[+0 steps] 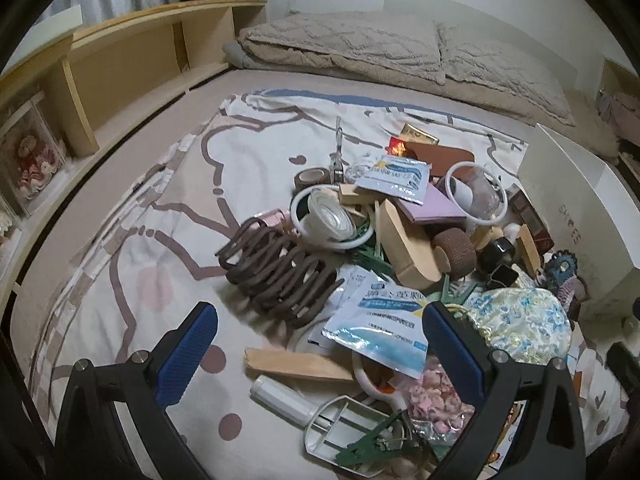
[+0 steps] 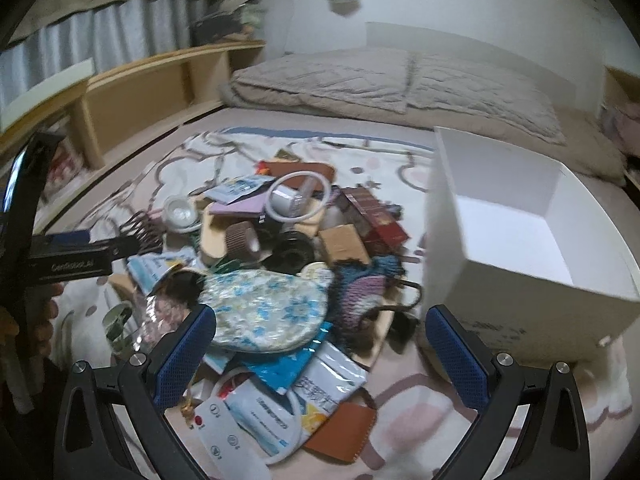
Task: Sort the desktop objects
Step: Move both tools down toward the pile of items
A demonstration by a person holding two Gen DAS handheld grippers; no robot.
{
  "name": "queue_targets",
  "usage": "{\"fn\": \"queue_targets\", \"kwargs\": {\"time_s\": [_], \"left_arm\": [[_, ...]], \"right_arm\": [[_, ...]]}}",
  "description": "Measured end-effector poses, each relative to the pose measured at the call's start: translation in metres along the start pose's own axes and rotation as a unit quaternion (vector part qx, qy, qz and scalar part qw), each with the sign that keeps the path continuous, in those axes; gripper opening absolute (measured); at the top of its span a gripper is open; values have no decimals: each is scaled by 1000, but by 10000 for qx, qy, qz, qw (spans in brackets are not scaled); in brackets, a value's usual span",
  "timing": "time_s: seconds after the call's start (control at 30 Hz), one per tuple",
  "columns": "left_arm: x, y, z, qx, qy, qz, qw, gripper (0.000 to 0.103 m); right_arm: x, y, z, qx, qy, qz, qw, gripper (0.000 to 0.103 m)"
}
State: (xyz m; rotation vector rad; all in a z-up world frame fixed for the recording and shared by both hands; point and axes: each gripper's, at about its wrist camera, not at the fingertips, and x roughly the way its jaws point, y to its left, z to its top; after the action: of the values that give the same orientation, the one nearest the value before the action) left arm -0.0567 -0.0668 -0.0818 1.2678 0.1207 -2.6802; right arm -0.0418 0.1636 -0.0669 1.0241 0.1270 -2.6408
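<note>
A heap of small objects lies on a patterned sheet on a bed. My left gripper is open and empty above the heap's near edge, over a blue-and-white sachet and a wooden stick. A brown coiled hair clip lies just ahead. My right gripper is open and empty over a floral pouch and a knitted piece. The left gripper's body shows at the left of the right wrist view.
An open white box stands right of the heap, also in the left wrist view. Folded beige blankets lie at the head of the bed. A wooden shelf runs along the left. White rings, tape rolls and a brown wallet lie in the heap.
</note>
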Motion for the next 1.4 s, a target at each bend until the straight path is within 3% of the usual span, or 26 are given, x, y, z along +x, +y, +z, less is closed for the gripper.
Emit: {"fn": "queue_targets", "kwargs": {"time_s": [0.4,0.87,1.0,1.23,1.4], "left_arm": [[2,3,-16,-82,243,-118,9996,103],[-5,-10,-36,47,532,-471,9975,103],[-9,-16,-34,253,472,-431,9976,103],[-33,-11,-12,514,39,-160,9985,103],[-39,-5,-16,602,-43,-60,9982,103]], "right_arm": [[46,32,4,-650,680,738,9928,103],[84,30,4,-736,1109,805,9878,103],[90,28,5,-771,1138,786,9874,103],[97,23,4,-696,1294,980,9843,103],[101,18,3,-491,1341,1113,9835,103]]}}
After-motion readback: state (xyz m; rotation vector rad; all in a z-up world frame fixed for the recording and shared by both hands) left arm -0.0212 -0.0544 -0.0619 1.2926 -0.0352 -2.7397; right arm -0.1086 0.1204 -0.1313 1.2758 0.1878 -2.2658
